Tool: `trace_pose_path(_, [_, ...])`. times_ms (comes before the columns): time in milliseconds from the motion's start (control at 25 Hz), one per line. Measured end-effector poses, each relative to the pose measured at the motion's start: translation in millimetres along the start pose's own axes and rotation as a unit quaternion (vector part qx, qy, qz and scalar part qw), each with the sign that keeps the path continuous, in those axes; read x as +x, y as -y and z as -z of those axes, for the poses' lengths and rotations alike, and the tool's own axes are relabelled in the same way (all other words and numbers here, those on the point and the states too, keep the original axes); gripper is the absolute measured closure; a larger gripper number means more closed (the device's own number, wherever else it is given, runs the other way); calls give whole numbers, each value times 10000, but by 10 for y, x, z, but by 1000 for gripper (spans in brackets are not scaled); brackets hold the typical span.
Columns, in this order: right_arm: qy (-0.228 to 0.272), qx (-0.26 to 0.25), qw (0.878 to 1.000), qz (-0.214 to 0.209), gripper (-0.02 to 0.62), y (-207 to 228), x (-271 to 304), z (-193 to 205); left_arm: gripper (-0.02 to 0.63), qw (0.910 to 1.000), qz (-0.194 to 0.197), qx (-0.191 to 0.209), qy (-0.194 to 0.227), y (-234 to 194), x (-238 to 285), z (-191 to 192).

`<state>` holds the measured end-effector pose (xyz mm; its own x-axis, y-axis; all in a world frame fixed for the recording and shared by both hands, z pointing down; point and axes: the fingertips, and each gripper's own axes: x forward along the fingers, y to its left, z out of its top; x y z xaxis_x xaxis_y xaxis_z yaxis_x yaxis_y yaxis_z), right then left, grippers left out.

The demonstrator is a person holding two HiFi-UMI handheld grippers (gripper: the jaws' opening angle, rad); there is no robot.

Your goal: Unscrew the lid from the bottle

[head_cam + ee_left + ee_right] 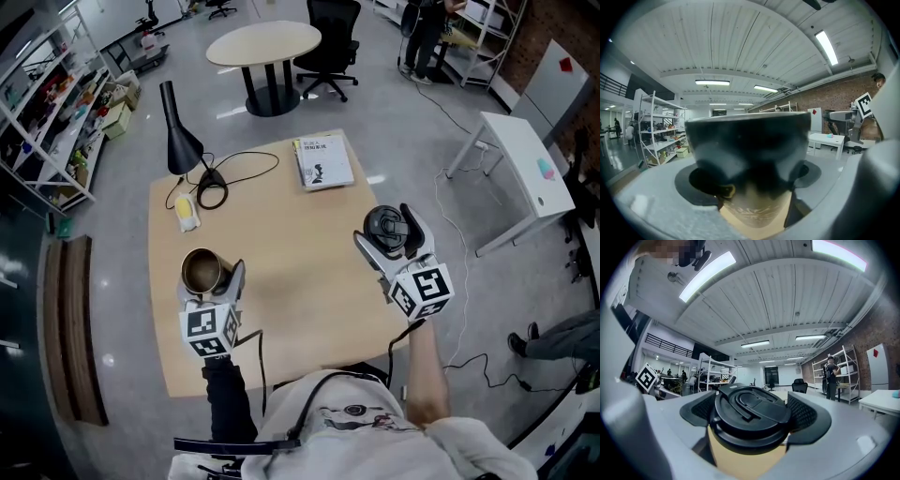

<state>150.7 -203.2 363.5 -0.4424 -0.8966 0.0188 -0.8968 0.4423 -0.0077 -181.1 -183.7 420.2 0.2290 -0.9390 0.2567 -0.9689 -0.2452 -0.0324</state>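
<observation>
The bottle (pixel 201 270) is a dark metal cup with an open, bronze-coloured mouth, standing on the wooden table (pixel 300 291) at its left front. My left gripper (pixel 210 278) is closed around its sides. In the left gripper view the bottle's dark body (pixel 747 140) fills the gap between the pads. The black round lid (pixel 382 225) is off the bottle and sits at the table's right side, between the jaws of my right gripper (pixel 390 234). In the right gripper view the lid (pixel 751 411) is clamped between the two pads (pixel 808 416), top side up.
A black desk lamp (pixel 178 136) with its cable (pixel 239 167) and a yellow object (pixel 187 212) stand at the table's far left. A book (pixel 323 161) lies at the far edge. A round table (pixel 264 42), an office chair (pixel 330 37) and a white table (pixel 525 159) stand beyond.
</observation>
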Motion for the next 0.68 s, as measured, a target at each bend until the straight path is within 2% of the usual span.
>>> trace_pose_path(680, [-75,-44,9999,-54,117,67,-22,54,178,9998,198,-59,-31,148,99,58])
